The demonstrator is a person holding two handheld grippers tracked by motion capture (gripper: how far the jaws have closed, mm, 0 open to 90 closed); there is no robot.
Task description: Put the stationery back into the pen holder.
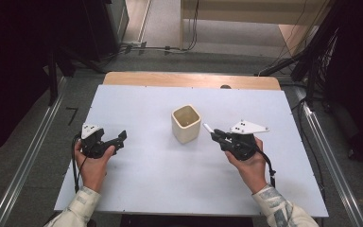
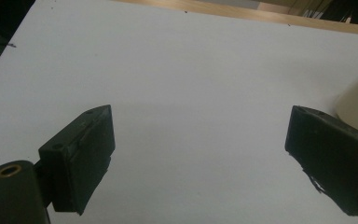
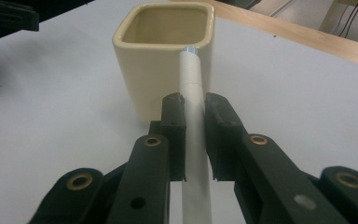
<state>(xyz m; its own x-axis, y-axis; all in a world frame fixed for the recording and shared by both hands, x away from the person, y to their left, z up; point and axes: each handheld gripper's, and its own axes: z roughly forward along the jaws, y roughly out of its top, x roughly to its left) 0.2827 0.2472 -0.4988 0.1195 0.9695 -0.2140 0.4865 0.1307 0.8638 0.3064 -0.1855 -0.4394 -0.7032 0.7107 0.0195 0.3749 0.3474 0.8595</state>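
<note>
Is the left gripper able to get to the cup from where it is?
Probably yes. The left gripper is open, and bare table lies between it and the cup; the right gripper is on the cup's other side.

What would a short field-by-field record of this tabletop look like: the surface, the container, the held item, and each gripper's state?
surface: white table, wooden strip along its far edge
container: cream square cup, upright, open top, near the table's middle
held item: white pen-like stick, tip pointing toward the cup
right gripper: fingers shut on the stick, just short of the cup
left gripper: fingers wide apart, nothing between them, above bare table to the left of the cup
</note>
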